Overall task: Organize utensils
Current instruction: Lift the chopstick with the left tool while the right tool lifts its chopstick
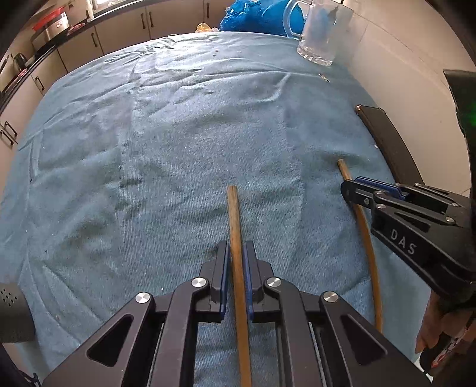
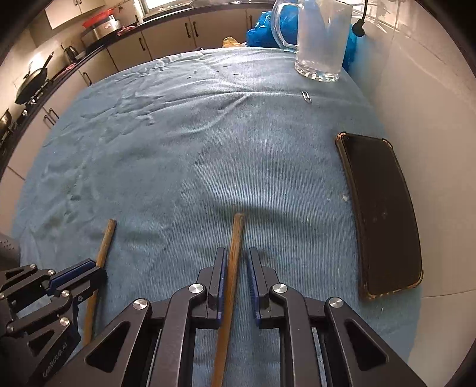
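Two brown wooden chopsticks lie along a blue cloth (image 1: pixel 178 134). My left gripper (image 1: pixel 236 247) is shut on one chopstick (image 1: pixel 233 208), whose end sticks out ahead of the blue pads. In the right wrist view the other chopstick (image 2: pixel 236 232) runs between the jaws of my right gripper (image 2: pixel 236 253). It rests against the left pad, with a gap to the right pad, so this gripper is open. Each gripper shows in the other's view: the right gripper (image 1: pixel 349 186) around its chopstick (image 1: pixel 369 244), the left gripper (image 2: pixel 99 269) on its chopstick (image 2: pixel 107 238).
A clear glass mug (image 2: pixel 321 38) stands at the far right of the cloth, before a blue plastic bag (image 1: pixel 253 15). A dark phone (image 2: pixel 383 214) lies by the right wall, a paper clip (image 2: pixel 306 96) near the mug. Kitchen cabinets and a wok (image 2: pixel 32 83) are at the left.
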{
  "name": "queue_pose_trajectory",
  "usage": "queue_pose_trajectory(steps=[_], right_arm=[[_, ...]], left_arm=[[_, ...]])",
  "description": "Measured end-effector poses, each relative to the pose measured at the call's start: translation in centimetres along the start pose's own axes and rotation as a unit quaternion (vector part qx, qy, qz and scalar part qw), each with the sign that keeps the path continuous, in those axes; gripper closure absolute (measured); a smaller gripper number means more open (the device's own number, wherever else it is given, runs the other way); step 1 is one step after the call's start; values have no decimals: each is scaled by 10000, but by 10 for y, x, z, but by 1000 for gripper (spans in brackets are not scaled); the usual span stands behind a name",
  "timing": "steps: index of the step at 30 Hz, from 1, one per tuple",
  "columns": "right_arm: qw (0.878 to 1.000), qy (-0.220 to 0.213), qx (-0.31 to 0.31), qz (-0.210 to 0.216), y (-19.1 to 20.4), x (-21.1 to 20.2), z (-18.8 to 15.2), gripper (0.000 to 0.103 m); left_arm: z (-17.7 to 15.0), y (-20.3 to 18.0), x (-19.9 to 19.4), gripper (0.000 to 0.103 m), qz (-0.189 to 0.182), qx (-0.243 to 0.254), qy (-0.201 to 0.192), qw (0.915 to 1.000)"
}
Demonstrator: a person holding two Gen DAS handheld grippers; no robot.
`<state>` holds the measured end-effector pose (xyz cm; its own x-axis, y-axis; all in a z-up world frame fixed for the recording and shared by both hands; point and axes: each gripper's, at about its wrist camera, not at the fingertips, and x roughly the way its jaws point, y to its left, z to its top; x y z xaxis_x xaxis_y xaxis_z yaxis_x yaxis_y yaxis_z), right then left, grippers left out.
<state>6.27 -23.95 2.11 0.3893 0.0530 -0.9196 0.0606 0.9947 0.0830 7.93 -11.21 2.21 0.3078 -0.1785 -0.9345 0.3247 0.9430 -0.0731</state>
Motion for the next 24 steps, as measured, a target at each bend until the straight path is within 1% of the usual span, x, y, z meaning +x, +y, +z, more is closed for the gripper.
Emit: queue_pose_trajectory(steps=[2,4,6,7,10,13,14,16,21,24], right_arm=[[10000,-18,57,-78,1,2,2,88],[9996,-137,97,-239,4,1,-2,91],[9990,-261,-17,-359,8,0,-7,94],[9988,-332,-42,-352,9,-1,-10,95],[9987,-476,164,-52,3,-6,-14,96],[9960,-779,369,231,-3,-21,-23,96],[9939,-933,421,409,-5,-28,-27,96],[9911,-1130,467,526,-5,-39,-33,96],[9805,-1663,591,863,-3,-71,-48,96],[9726,-2004,584,1027,4,-93,-58,96]], left_arm=[[0,-1,1,94,-15,12,-16,10000],[-3,-1,0,93,-62,20,-77,9999],[-7,1,-3,93,-105,48,-108,9999],[-9,3,-4,96,-87,68,-101,9999],[-21,14,-18,96,-168,-166,-261,9994],[-32,21,-37,96,-276,-255,-505,9980],[-36,23,-45,96,-299,-273,-584,9975],[-44,24,-63,96,-336,-272,-825,9957],[-63,26,-107,96,-266,-314,-1465,9883],[-72,26,-131,96,-20,-304,-1895,9814]])
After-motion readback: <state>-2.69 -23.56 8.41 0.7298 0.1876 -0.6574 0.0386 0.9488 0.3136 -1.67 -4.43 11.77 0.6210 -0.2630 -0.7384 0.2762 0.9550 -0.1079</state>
